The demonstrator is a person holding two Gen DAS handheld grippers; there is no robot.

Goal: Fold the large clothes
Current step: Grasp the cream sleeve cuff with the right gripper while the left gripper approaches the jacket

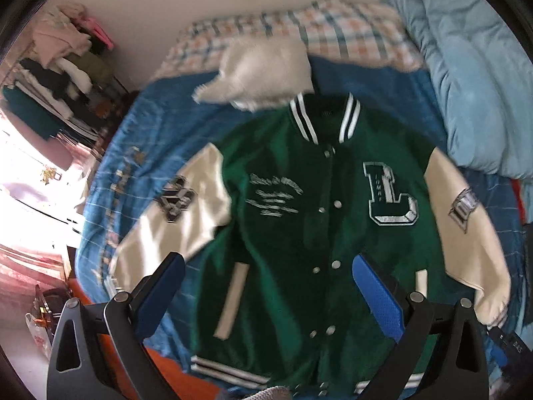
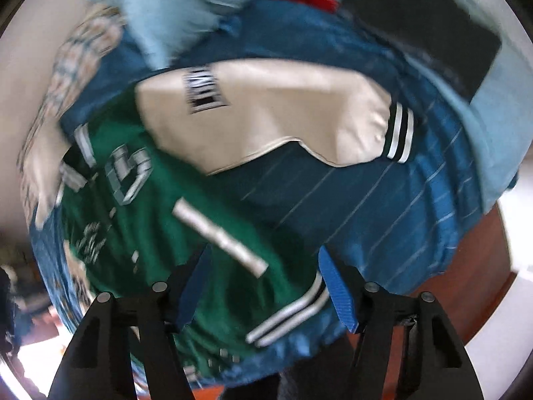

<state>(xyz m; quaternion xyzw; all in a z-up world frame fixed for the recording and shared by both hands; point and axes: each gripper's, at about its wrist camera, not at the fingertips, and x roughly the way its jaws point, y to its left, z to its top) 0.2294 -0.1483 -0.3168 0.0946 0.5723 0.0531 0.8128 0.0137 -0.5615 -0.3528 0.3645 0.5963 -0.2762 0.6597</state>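
A green varsity jacket (image 1: 293, 220) with cream sleeves and a white "L" patch lies flat, front up and snapped shut, on a blue bedspread (image 1: 160, 140). My left gripper (image 1: 266, 266) is open and empty, held above the jacket's lower front. In the right wrist view the jacket (image 2: 160, 220) shows at an angle with its cream sleeve (image 2: 266, 113) stretched out on the spread. My right gripper (image 2: 263, 260) is open and empty above the striped hem corner (image 2: 289, 313).
A white fuzzy garment (image 1: 263, 73) lies above the collar. A plaid pillow (image 1: 299, 30) and a light blue duvet (image 1: 479, 76) sit at the head and right. A clothes rack (image 1: 56, 76) stands left. A dark item (image 2: 433, 36) lies on the duvet. The orange-brown floor (image 2: 473, 286) shows past the bed edge.
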